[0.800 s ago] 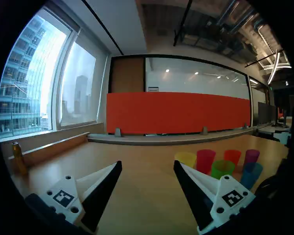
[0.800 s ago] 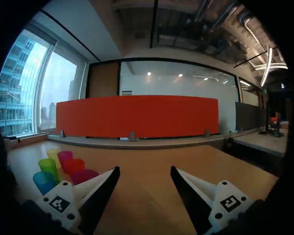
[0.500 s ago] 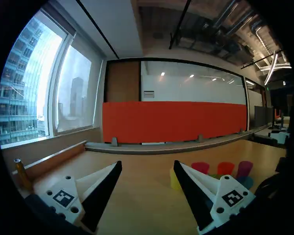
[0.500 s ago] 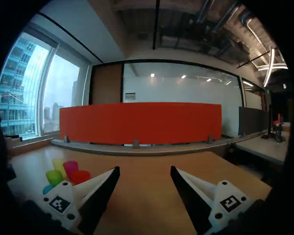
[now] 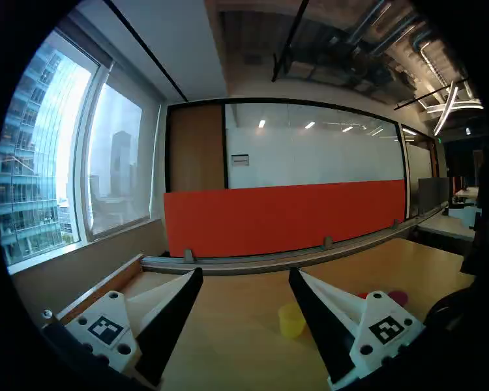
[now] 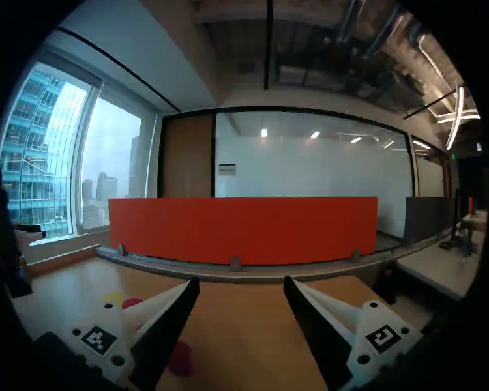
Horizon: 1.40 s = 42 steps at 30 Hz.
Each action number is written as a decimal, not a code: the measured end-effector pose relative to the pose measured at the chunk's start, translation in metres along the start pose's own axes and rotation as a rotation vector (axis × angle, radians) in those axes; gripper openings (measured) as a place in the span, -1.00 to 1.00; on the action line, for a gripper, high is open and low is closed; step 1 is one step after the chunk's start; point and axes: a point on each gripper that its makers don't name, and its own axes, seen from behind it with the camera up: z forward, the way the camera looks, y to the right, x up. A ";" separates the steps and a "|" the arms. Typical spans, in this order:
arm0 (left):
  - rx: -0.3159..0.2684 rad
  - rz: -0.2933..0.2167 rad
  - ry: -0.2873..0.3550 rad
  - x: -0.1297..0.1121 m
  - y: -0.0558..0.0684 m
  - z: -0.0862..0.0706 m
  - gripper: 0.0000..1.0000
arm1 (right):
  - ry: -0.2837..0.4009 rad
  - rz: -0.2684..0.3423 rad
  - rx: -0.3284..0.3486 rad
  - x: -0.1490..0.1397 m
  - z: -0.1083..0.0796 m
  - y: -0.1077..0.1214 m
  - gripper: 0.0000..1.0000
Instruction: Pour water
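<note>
- In the left gripper view, a tall window (image 5: 49,163) stands at the far left, with city towers beyond the glass.
- The left gripper (image 5: 244,313) hangs over the wooden table (image 5: 244,355). Its two fingers are spread wide with nothing between them.
- A yellow cup (image 5: 291,319) stands upright on the table, just beside the inner edge of the right-hand finger.
- A pink cup (image 5: 396,298) peeks over that finger farther right.
- An orange divider (image 5: 283,218) runs along the table's far edge.
- In the right gripper view, two cup rims (image 6: 132,303) show just above the left-hand finger.
- A magenta cup (image 6: 179,358) sits low against that finger's inner edge.
- The right gripper (image 6: 241,319) is likewise spread apart and empty above the table.
- A neighbouring desk (image 6: 433,260) lies at the right.
</note>
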 end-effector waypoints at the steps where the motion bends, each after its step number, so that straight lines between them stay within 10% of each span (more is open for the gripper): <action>1: -0.001 0.004 0.001 0.006 0.000 0.000 0.96 | -0.001 -0.002 0.004 0.005 0.000 -0.001 0.99; 12: -0.053 -0.018 0.002 0.055 0.005 0.006 0.97 | -0.001 -0.023 0.030 0.044 0.000 -0.005 0.99; 42: -0.388 -0.085 -0.062 0.047 0.071 0.001 0.97 | -0.032 -0.033 0.393 0.054 -0.010 -0.080 1.00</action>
